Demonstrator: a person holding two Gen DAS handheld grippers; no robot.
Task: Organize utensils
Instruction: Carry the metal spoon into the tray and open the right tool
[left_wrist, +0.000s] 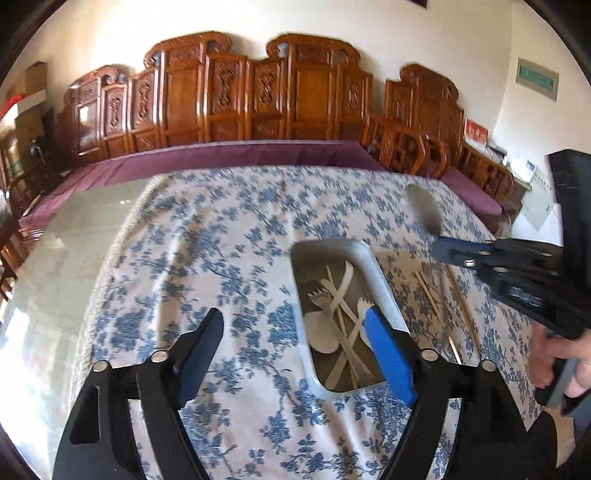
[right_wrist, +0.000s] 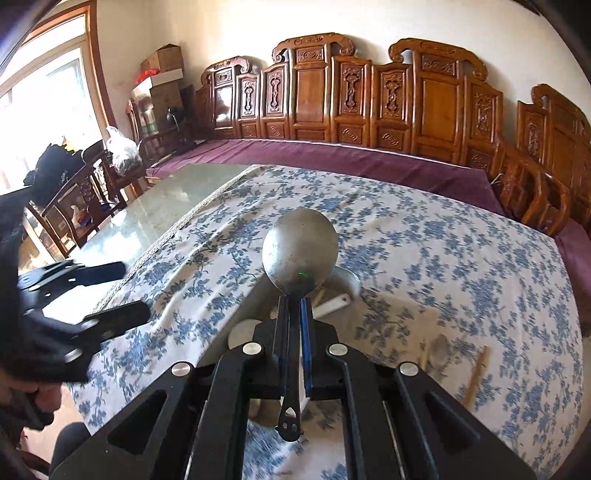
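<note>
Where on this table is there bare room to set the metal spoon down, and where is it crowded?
Free: the floral cloth left of the metal tray up to the bare glass tabletop, and the cloth behind the tray toward the purple bench cushion. Crowded: the tray, full of white utensils, and the strip right of it with loose chopsticks. The right gripper holds the spoon.

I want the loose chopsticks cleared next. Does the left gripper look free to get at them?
Probably yes. The left gripper is open and empty, and the chopsticks lie bare on the cloth beyond the metal tray, though the right gripper with its spoon hovers nearby.
</note>
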